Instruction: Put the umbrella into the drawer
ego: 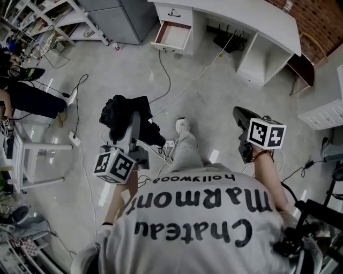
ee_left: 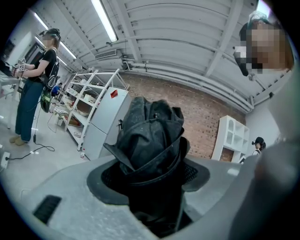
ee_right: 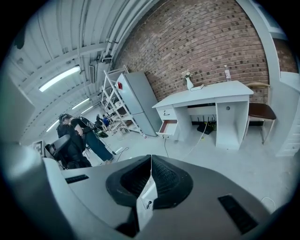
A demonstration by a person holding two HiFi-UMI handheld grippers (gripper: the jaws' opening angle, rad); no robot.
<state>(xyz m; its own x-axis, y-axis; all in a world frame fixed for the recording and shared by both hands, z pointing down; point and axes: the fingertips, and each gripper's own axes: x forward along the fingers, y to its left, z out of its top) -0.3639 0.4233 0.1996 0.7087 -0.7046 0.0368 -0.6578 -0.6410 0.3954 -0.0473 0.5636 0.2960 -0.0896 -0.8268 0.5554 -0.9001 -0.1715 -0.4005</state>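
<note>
The black folded umbrella [ego: 122,119] is bunched between the jaws of my left gripper [ego: 136,128], which is shut on it and held above the floor. In the left gripper view the umbrella [ee_left: 152,133] fills the gap in that gripper [ee_left: 150,166] and sticks out past the tips. My right gripper [ego: 242,115] hangs at the right with its jaws pressed together and nothing between them; its tips [ee_right: 150,160] meet in the right gripper view. The white desk [ego: 252,21] stands ahead, and its drawer [ego: 172,35] is pulled open; the drawer [ee_right: 168,126] also shows far off in the right gripper view.
Cables and a power strip [ego: 75,140] run over the grey floor between me and the desk. A grey cabinet [ego: 119,18] and white shelving [ego: 48,16] stand at the back left. A brown chair [ego: 301,68] sits right of the desk. Another person [ee_left: 33,89] stands at the left.
</note>
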